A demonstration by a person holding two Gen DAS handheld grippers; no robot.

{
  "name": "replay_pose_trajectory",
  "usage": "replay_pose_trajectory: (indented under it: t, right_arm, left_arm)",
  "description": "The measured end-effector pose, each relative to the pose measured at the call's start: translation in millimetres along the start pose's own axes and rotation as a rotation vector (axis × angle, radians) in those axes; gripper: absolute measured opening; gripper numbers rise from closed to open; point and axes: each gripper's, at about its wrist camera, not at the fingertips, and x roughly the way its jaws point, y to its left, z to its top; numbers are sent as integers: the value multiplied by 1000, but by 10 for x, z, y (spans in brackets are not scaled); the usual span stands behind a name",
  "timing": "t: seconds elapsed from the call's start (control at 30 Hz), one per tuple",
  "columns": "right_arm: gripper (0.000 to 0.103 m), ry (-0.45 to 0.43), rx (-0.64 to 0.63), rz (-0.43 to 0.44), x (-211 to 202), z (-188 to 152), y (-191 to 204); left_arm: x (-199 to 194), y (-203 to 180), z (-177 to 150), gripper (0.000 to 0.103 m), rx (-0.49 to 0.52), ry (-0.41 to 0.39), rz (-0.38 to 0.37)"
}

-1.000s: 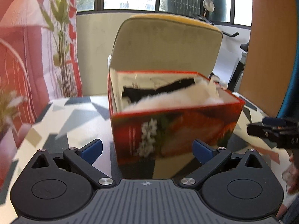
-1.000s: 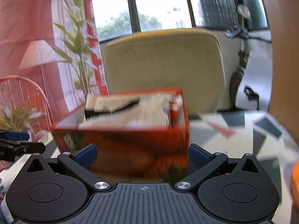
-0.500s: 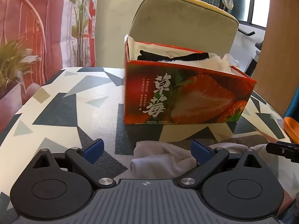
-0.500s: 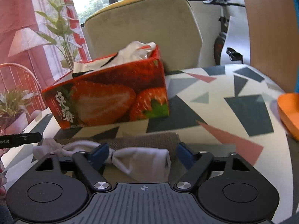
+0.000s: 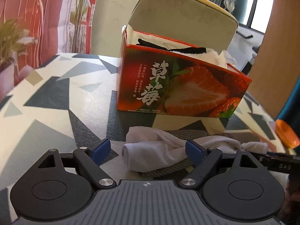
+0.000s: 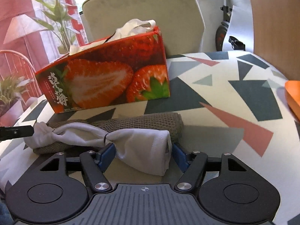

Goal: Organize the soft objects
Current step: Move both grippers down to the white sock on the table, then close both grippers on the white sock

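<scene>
On the desk (image 6: 215, 86) with its grey and pink triangle pattern, just in front of the red strawberry-printed cardboard box (image 5: 178, 86), your twisted white sock (image 6: 131, 142) lies across a folded brown waffle-weave cloth (image 6: 150, 121). Your right gripper (image 6: 141, 154) has just been closing its jaws; its blue pads flank the sock's cuff end, whether pressing you cannot tell. Your left gripper (image 5: 148, 150) has been narrowing too, jaws still wide around the sock's other rolled end, left pad clear of it.
</scene>
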Motion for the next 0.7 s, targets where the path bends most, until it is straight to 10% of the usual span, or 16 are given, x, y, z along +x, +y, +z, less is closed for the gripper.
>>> replay_pose_trajectory:
  t: [0.5,0.7]
  right_arm:
    - [51,-13,-4,10,-27,6,-3]
    - [48,-15,5,12,-52,22,-6]
  left_arm:
    - [208,140,-65,76,-107,74,-18]
    - [216,179,-74,46,-125,95,-39]
